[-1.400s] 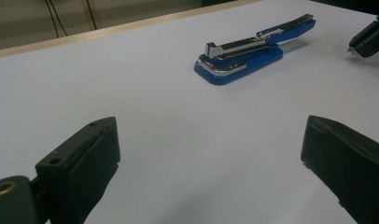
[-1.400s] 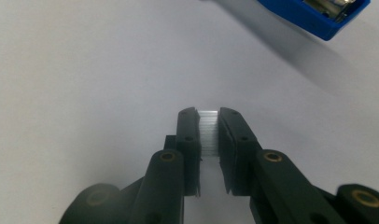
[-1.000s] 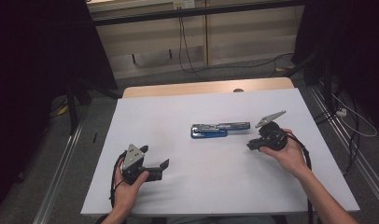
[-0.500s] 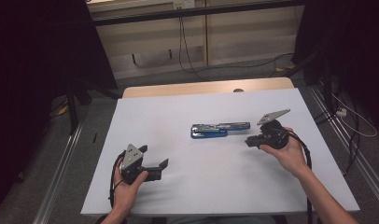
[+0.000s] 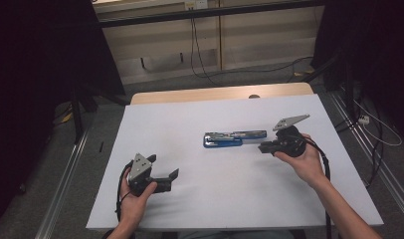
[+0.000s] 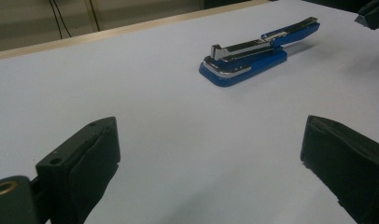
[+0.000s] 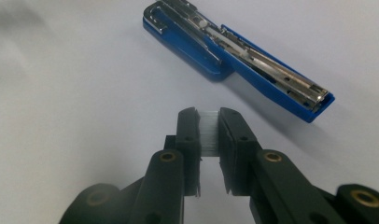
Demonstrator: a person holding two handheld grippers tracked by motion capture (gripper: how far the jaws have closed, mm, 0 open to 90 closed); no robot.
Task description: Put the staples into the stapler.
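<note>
A: The right gripper (image 7: pixel 208 122) has its black jaws drawn nearly together on a short strip of silvery staples (image 7: pixel 208 130), pinched upright between the pads. The left gripper (image 6: pixel 211 163) stands wide open with nothing between its jaws, resting low on the white table top (image 5: pixel 190 124).

B: And the stapler?

A: The blue metal stapler (image 7: pixel 234 51), swung open flat so its chrome staple channel faces up, lies just ahead of the right gripper's tips and a little to their right in that gripper's view. From the left gripper it sits well ahead and off to the right (image 6: pixel 257 51).

B: So which step is this?

A: Loading, I'd judge: the strip is in hand but not yet in the channel. The next move calls for lining the strip lengthwise with the channel and lowering it in squarely. The open left gripper may need to steady the blue base so it doesn't slide.
</note>
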